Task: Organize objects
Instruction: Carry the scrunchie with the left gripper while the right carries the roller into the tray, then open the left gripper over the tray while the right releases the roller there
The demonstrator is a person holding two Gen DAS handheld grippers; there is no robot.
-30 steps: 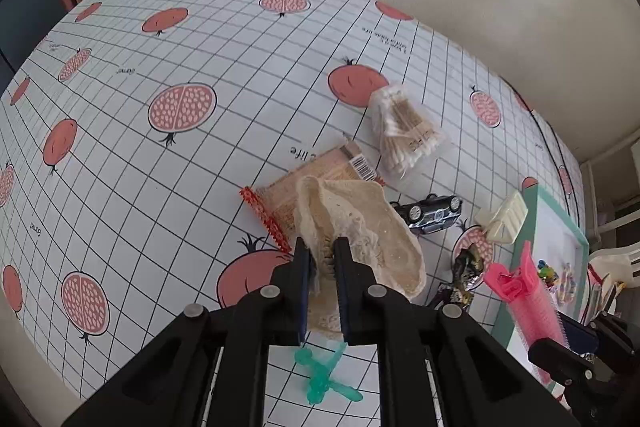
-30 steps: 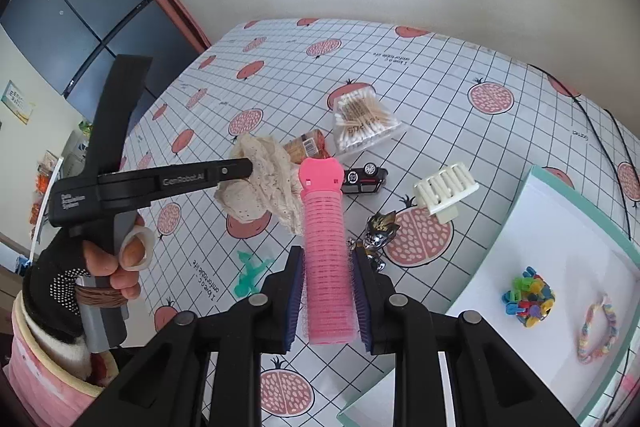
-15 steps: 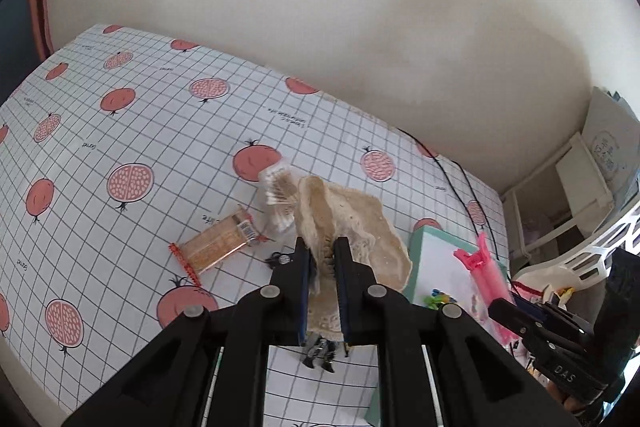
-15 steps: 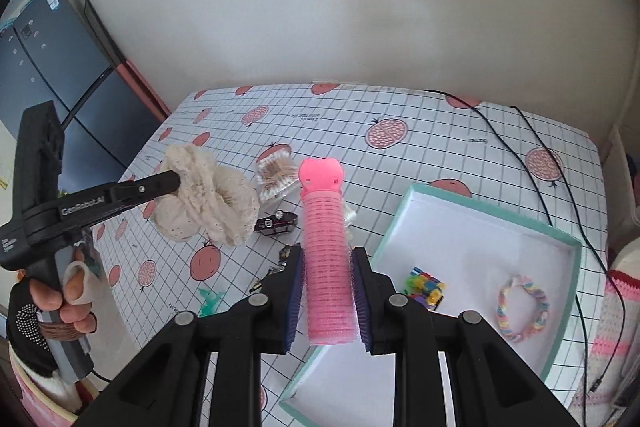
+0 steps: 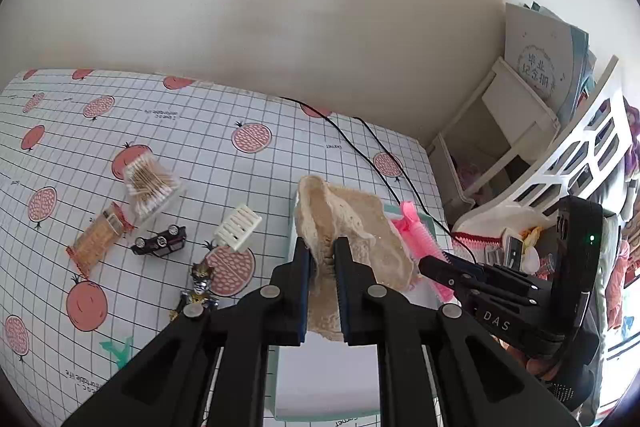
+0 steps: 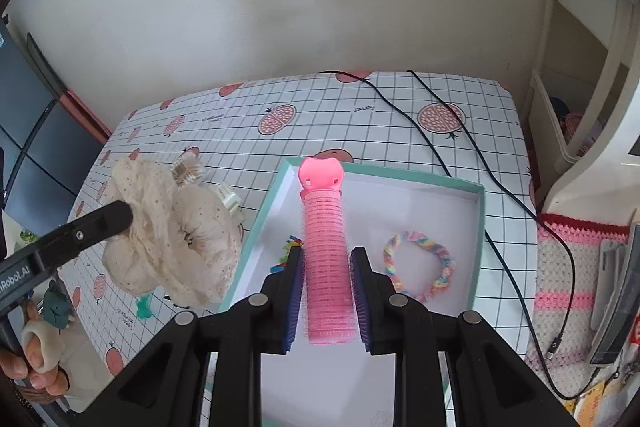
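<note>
My left gripper (image 5: pixel 321 249) is shut on a beige lace scrunchie (image 5: pixel 352 227) and holds it in the air at the left edge of the teal-rimmed white box (image 6: pixel 478 227). The scrunchie also shows in the right wrist view (image 6: pixel 172 239). My right gripper (image 6: pixel 326 257) is shut on a pink hair roller clip (image 6: pixel 324 239) and holds it above the box. It also shows in the left wrist view (image 5: pixel 416 235). A pastel braided hair tie (image 6: pixel 420 265) and a small colourful item (image 6: pixel 290 247) lie in the box.
On the pomegranate tablecloth (image 5: pixel 200 131) lie a cotton swab pack (image 5: pixel 150 183), a snack packet (image 5: pixel 98 237), a toy car (image 5: pixel 160 246), a white comb clip (image 5: pixel 238 227), a small figurine (image 5: pixel 198 289) and a green clip (image 5: pixel 116 351). A black cable (image 6: pixel 460 147) crosses the table. Shelves (image 5: pixel 500 147) stand at the right.
Both grippers have swung right, from over the loose items on the cloth to over the box, each still holding its item.
</note>
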